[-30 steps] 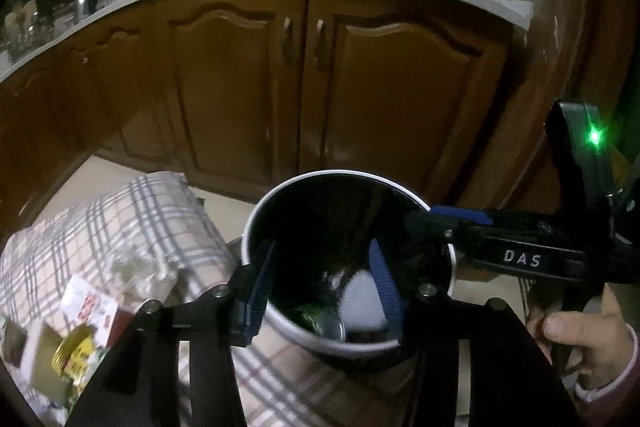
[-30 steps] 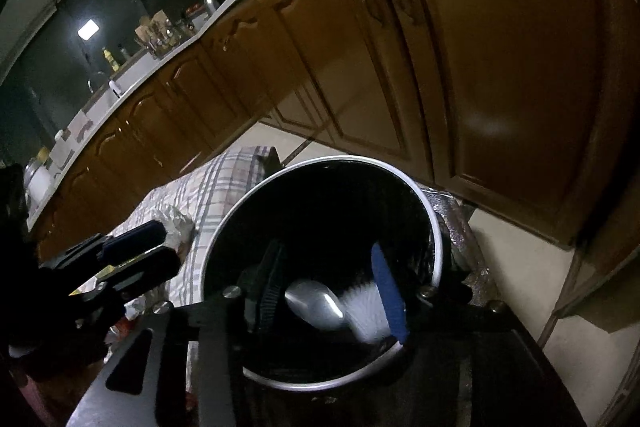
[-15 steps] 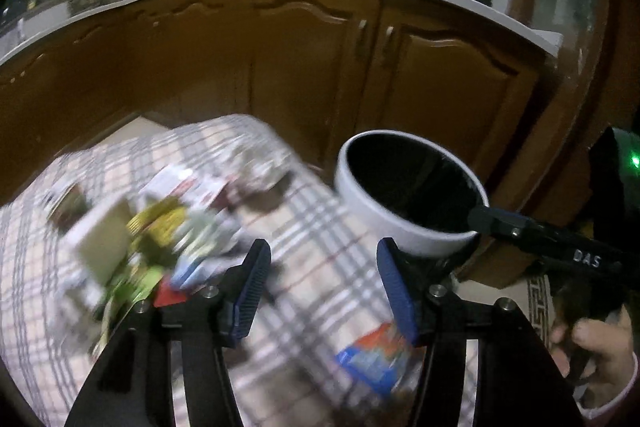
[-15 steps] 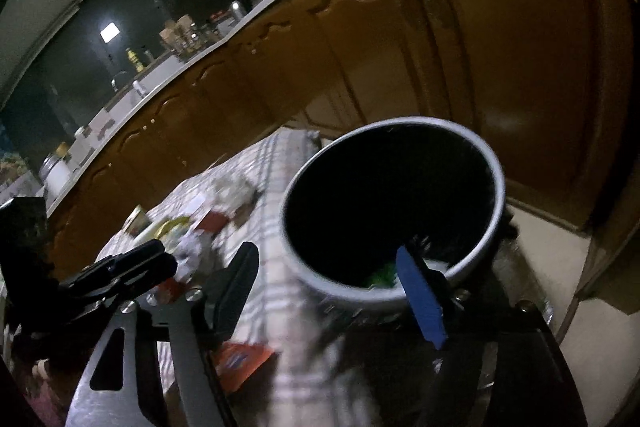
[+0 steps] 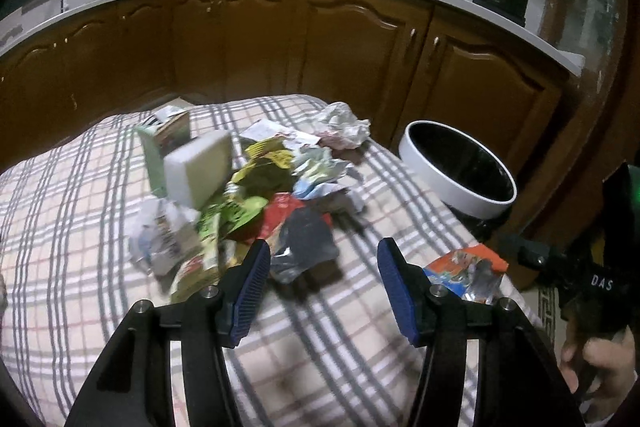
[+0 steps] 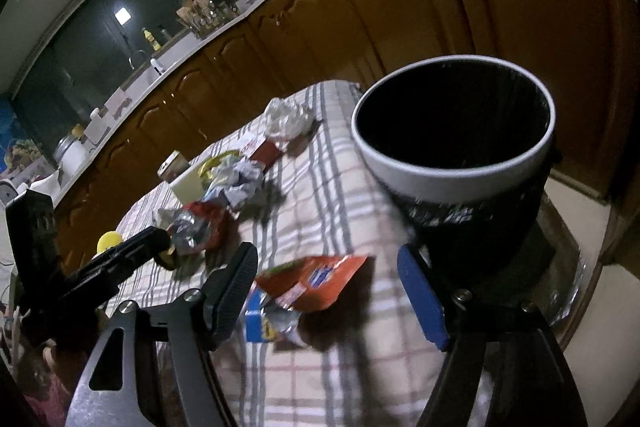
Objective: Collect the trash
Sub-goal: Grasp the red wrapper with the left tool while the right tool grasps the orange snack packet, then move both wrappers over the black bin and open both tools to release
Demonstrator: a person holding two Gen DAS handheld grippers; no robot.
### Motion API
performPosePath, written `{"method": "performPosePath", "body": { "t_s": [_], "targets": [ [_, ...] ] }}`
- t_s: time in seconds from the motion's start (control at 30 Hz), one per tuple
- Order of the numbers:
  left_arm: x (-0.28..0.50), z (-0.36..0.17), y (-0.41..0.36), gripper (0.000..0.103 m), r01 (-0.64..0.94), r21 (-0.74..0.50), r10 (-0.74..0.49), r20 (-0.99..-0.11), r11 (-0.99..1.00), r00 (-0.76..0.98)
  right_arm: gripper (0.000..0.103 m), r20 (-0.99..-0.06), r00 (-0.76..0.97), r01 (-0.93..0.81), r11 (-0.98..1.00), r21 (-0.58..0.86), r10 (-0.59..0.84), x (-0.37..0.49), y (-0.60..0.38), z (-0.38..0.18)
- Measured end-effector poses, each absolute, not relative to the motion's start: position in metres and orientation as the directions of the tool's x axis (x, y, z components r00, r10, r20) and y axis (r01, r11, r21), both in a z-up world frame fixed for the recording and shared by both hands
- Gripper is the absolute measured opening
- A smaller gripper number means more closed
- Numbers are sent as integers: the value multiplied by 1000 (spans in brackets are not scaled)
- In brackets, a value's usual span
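Trash [image 5: 256, 203] heaped mid-cloth on checked tablecloth [image 5: 80, 227], bin [image 5: 456, 167] just beside its edge. Left gripper [image 5: 320, 279] wide, empty; right gripper [image 6: 328, 291] wide above orange wrapper [image 6: 316, 279]. Best to lower, straddle wrapper, pinch firmly.

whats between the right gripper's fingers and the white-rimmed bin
In the right wrist view, a torn orange snack wrapper lies on the plaid cloth before the right gripper, bin just beyond.

Soft checked cloth [image 5: 72, 227] covers the table. Crumpled paper [image 5: 344, 125] looks rough. The orange wrapper [image 6: 316, 281] and wood cupboards [image 5: 360, 55] shine.
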State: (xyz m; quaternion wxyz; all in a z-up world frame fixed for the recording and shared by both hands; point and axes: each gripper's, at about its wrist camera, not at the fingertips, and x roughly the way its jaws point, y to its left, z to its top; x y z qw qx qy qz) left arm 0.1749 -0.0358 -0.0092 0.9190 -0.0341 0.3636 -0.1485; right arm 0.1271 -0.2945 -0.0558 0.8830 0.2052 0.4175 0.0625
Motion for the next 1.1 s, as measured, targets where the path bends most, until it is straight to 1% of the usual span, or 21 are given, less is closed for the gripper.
{"method": "performPosePath", "body": {
  "t_s": [0.13, 0.3, 0.33, 0.37, 0.4, 0.43, 0.47, 0.5, 0.57, 0.6, 0.63, 0.67, 0.87, 1.1],
  "targets": [
    [175, -11, -30, 55, 231, -148, -269, -671, 962, 691, 74, -717, 634, 63, 905, 420, 289, 119, -284, -61],
    [194, -16, -32, 55, 217, -98, -223, -696, 971, 683, 74, -730, 621, 76, 905, 418, 285, 117, -279, -67],
    [199, -18, -32, 53, 216, -90, -216, -701, 972, 680, 74, -732, 619, 77, 906, 415, 283, 118, -279, -68],
    [204, -19, -33, 47, 218, -83, -212, -706, 972, 676, 74, -735, 619, 80, 909, 410, 277, 119, -278, -69],
    [209, -21, -35, 44, 221, -75, -208, -710, 972, 673, 74, -738, 618, 82, 910, 406, 273, 120, -277, -70],
    [215, -24, -37, 36, 223, -63, -200, -718, 973, 667, 73, -740, 615, 82, 911, 405, 273, 121, -277, -72],
    [219, -27, -39, 27, 225, -53, -192, -726, 973, 660, 70, -742, 612, 82, 910, 406, 276, 123, -277, -74],
    [224, -30, -42, 22, 231, -45, -189, -734, 972, 653, 65, -744, 609, 84, 911, 405, 275, 124, -276, -75],
    [229, -35, -47, 14, 249, -34, -193, -737, 968, 648, 38, -740, 609, 77, 908, 412, 284, 126, -277, -76],
    [229, -35, -49, 12, 258, -31, -196, -736, 966, 648, 32, -732, 609, 67, 900, 431, 305, 126, -277, -76],
    [229, -35, -50, 3, 267, -35, -206, -732, 963, 649, 17, -732, 610, 63, 902, 427, 304, 125, -276, -74],
    [228, -34, -50, 3, 273, -41, -216, -728, 961, 650, 6, -732, 613, 59, 907, 416, 296, 124, -273, -73],
    [211, -27, -49, 2, 285, -53, -237, -708, 957, 666, 2, -720, 631, 43, 914, 404, 289, 117, -270, -63],
    [188, -14, -50, 1, 311, -108, -297, -683, 944, 667, 2, -691, 660, 19, 913, 408, 295, 111, -272, -46]
  ]
}}
